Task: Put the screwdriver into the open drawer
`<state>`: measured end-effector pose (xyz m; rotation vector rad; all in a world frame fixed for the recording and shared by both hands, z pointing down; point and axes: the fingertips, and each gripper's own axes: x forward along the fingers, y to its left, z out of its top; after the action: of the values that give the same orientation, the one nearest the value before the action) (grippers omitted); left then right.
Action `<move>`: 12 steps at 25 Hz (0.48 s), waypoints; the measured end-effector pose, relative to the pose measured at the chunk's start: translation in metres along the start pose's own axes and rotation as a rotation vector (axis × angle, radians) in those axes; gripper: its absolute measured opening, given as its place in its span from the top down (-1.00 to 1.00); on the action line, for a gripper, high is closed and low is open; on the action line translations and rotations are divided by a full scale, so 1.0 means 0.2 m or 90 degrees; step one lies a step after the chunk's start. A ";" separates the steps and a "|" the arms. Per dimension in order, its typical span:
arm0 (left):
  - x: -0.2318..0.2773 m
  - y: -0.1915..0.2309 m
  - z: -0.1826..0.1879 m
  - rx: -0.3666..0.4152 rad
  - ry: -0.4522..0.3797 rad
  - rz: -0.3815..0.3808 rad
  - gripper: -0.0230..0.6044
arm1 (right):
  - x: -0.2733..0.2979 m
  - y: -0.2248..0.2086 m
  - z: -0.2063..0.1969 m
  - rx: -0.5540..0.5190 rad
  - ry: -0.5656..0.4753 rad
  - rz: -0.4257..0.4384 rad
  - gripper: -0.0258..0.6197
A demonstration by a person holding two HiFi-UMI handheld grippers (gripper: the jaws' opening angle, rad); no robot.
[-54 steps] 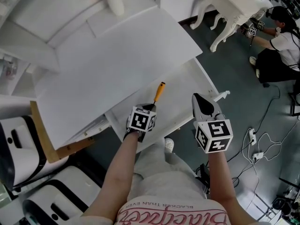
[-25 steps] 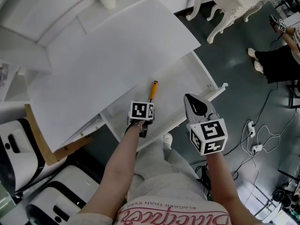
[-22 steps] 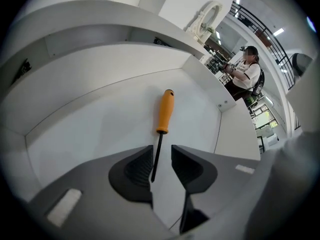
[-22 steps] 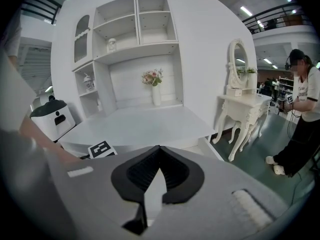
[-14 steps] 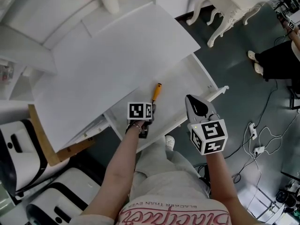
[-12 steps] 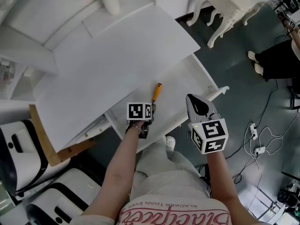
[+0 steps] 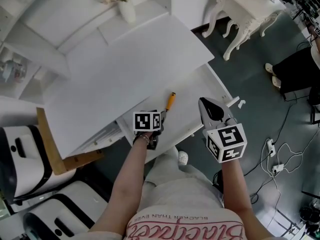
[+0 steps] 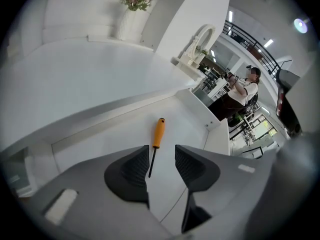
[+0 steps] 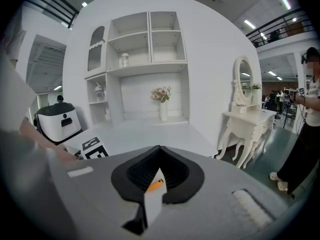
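Your left gripper (image 8: 161, 154), jaws apart yet closing on nothing, hangs over the screwdriver (image 8: 158, 132) in the drawer (image 7: 192, 104); your right gripper (image 9: 159, 149) is clenched, empty.

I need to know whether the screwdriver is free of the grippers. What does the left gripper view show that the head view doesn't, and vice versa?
Only the left gripper view: how the left gripper stands, jaws apart and closing on nothing, with the screwdriver and its thin shaft showing through the gap, on the drawer floor. Only the head view: the right gripper, both forearms, the drawer's full outline. Both: the orange-handled screwdriver lying untouched in the open drawer, and the flower vase.
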<state>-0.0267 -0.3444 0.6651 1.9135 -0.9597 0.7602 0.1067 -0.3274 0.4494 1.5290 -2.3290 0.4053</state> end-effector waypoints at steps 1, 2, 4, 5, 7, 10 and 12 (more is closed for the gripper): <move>-0.02 -0.01 0.01 0.003 -0.007 -0.002 0.36 | 0.00 0.00 0.02 -0.004 -0.005 0.001 0.92; -0.03 -0.02 0.03 0.006 -0.014 -0.003 0.38 | -0.01 0.01 0.04 -0.007 -0.010 0.001 0.92; -0.07 -0.03 0.05 0.012 -0.027 -0.005 0.41 | -0.02 0.01 0.07 -0.011 -0.019 0.001 0.92; -0.09 -0.04 0.06 0.014 -0.034 -0.006 0.42 | -0.03 0.01 0.08 -0.010 -0.023 0.001 0.92; -0.13 -0.06 0.09 0.022 -0.049 -0.007 0.44 | -0.05 0.01 0.11 -0.008 -0.034 0.001 0.92; -0.18 -0.09 0.13 0.035 -0.069 -0.008 0.47 | -0.07 0.02 0.16 -0.015 -0.052 0.002 0.92; -0.23 -0.10 0.16 0.047 -0.087 -0.004 0.50 | -0.08 0.03 0.20 -0.022 -0.063 0.004 0.92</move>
<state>-0.0287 -0.3499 0.6052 2.0526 -1.0202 0.6761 0.1021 -0.3275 0.4061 1.5593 -2.4033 0.2950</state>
